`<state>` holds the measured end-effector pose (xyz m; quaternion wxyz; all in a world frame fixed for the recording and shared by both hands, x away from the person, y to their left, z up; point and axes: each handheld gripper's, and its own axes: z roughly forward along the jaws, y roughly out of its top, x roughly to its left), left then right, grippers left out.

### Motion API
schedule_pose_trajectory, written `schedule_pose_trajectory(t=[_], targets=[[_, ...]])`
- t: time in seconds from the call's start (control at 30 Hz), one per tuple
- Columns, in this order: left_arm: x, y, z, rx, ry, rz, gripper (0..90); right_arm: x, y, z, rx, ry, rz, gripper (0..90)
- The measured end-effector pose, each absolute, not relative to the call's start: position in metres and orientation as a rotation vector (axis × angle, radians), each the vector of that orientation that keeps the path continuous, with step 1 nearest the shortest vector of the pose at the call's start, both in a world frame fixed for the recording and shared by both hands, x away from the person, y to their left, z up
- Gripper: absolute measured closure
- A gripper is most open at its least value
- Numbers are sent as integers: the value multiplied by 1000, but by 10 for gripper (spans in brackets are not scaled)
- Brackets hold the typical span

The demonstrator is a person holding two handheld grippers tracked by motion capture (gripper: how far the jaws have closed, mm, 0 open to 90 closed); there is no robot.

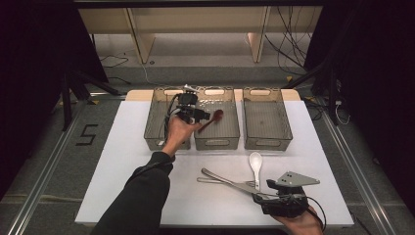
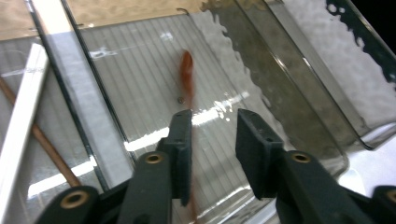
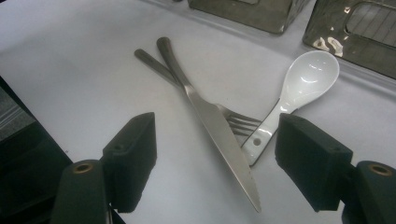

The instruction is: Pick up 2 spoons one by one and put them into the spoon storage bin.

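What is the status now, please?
Left gripper open over middle bin, brown spoon blurred below. Right gripper open near knife, fork, white spoon. Nothing blocking.

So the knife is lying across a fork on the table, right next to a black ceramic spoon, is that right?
Not quite: the spoon is white, not black. The right gripper view shows it beside the knife, which does lie across the fork on the table.

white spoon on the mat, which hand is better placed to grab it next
Right. The right tongs hang open just short of the white spoon, while the left tongs are over the middle bin with the brown spoon.
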<state>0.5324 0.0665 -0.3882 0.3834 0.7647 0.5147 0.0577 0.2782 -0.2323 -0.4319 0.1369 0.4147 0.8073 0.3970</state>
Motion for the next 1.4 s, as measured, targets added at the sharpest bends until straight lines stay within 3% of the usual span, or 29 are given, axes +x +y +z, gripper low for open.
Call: schedule_pose_trajectory(t=[0.13,0.47,1.4], targets=[[528,69,-383,1964,1313,134,476,279,-233,-432,1202,2333,1149,300],[504,86,-366,1920,1257,80,321,279,-231,-432,1202,2336,1143,300],[417,137,-393,1856,1151,53,236,281,-231,-432,1236,2313,1108,301]])
